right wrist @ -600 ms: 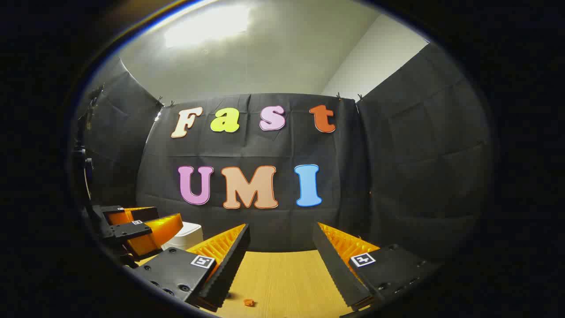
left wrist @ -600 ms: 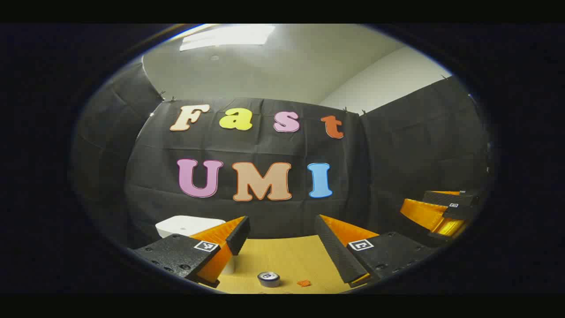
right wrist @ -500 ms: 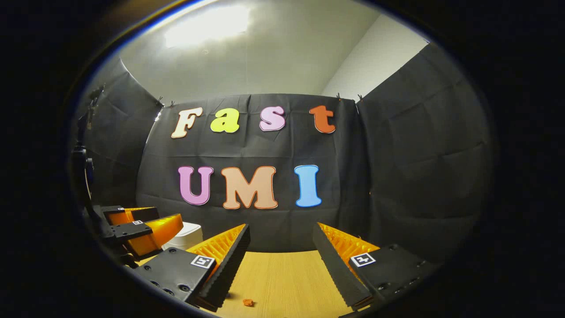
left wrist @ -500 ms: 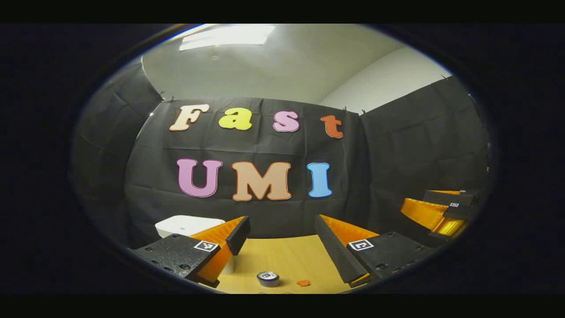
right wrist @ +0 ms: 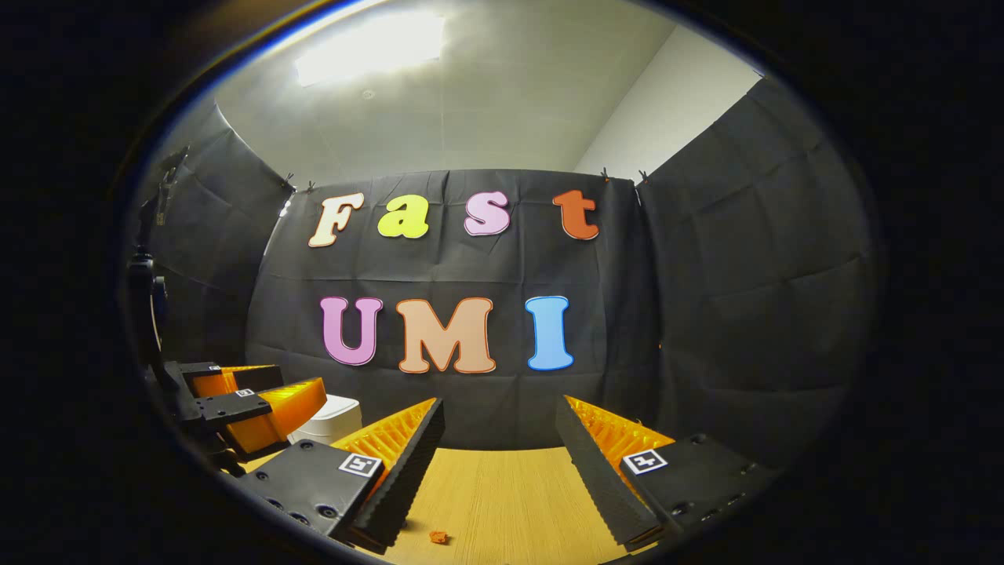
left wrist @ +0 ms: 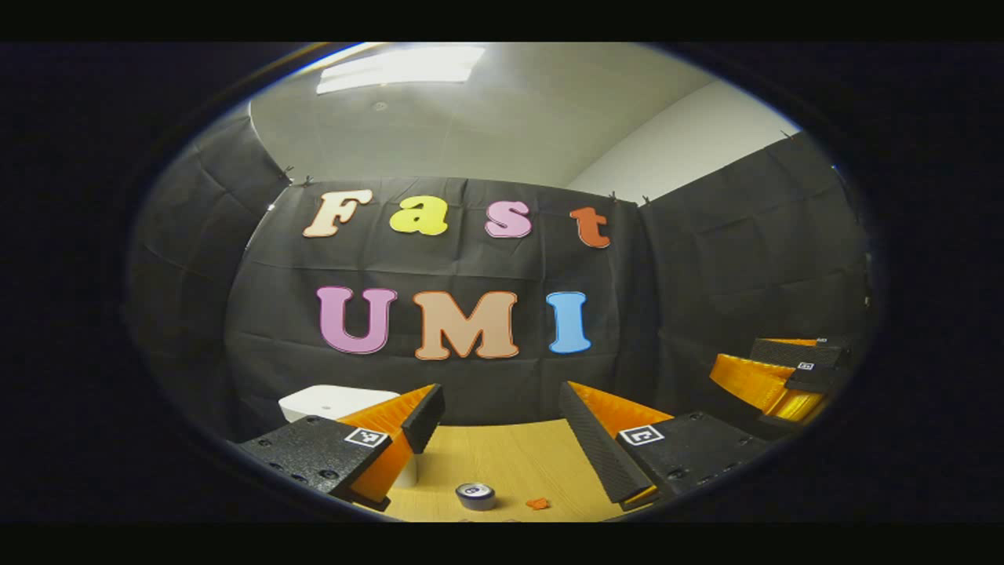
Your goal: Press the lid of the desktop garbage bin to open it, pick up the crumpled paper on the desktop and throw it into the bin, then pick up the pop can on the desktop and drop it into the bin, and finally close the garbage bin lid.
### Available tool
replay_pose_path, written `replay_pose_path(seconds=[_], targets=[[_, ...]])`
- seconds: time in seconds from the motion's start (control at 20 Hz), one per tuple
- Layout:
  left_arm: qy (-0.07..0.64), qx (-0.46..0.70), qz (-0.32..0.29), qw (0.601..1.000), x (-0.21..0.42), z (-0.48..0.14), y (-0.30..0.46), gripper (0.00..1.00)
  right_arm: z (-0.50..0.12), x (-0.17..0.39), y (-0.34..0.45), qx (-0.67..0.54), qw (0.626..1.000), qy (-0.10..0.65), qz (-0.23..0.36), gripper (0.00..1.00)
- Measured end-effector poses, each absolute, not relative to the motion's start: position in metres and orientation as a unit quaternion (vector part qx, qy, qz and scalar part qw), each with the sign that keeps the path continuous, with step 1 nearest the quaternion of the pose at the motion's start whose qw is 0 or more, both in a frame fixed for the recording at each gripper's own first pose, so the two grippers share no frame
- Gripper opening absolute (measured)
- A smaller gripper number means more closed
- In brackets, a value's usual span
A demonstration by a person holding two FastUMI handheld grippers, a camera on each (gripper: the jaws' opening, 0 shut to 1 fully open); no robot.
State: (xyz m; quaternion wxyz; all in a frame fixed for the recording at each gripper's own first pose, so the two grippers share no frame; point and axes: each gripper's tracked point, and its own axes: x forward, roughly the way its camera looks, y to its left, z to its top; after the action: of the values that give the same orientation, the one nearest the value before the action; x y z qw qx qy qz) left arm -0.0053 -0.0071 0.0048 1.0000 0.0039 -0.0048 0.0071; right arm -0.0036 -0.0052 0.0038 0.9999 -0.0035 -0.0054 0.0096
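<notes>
The white garbage bin [left wrist: 329, 402] stands at the far left of the wooden desktop [left wrist: 502, 455] with its lid down; my left gripper's left finger partly covers it. The bin [right wrist: 333, 416] also shows at the left in the right gripper view. A pop can [left wrist: 475, 495] stands upright on the desktop, near the bottom of the left gripper view, below and between my fingers. My left gripper [left wrist: 498, 412] is open and holds nothing. My right gripper [right wrist: 498, 420] is open too, hovering over bare wood. Each gripper appears at the edge of the other's view, the right gripper [left wrist: 773, 377] and the left gripper [right wrist: 243, 400].
A small orange scrap [left wrist: 537, 503] lies on the desktop just right of the can; the scrap [right wrist: 438, 537] also sits low in the right gripper view. Black cloth walls close the desk at the back and both sides.
Both views have shifted very slightly, so the wall sits a touch lower in the frames. The fingers keep the same gap and nothing on the desk has moved.
</notes>
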Motion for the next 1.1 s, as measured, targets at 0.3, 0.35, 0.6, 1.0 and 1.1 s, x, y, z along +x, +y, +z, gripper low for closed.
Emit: replay_pose_path(seconds=[0.3,0.35,0.6,1.0,1.1], targets=[[-0.004,0.006,0.015,1.000,-0.006,0.003,-0.009,0.91,0.004,-0.003,-0.010,-0.002,1.000,-0.007,0.013,0.95],[-0.004,0.006,0.017,1.000,-0.006,0.003,-0.008,0.91,0.003,-0.003,-0.010,-0.002,1.000,-0.007,0.014,0.95],[-0.002,0.008,0.029,1.000,-0.009,0.003,-0.011,0.91,0.002,-0.003,-0.012,0.003,1.000,-0.013,0.022,0.95],[0.005,0.006,0.050,0.999,-0.015,-0.002,-0.005,0.91,-0.004,0.001,-0.010,0.003,0.999,-0.003,0.039,0.95],[0.006,0.008,0.054,0.999,-0.016,-0.002,-0.005,0.91,-0.004,0.001,-0.011,0.004,0.999,-0.001,0.042,0.95]])
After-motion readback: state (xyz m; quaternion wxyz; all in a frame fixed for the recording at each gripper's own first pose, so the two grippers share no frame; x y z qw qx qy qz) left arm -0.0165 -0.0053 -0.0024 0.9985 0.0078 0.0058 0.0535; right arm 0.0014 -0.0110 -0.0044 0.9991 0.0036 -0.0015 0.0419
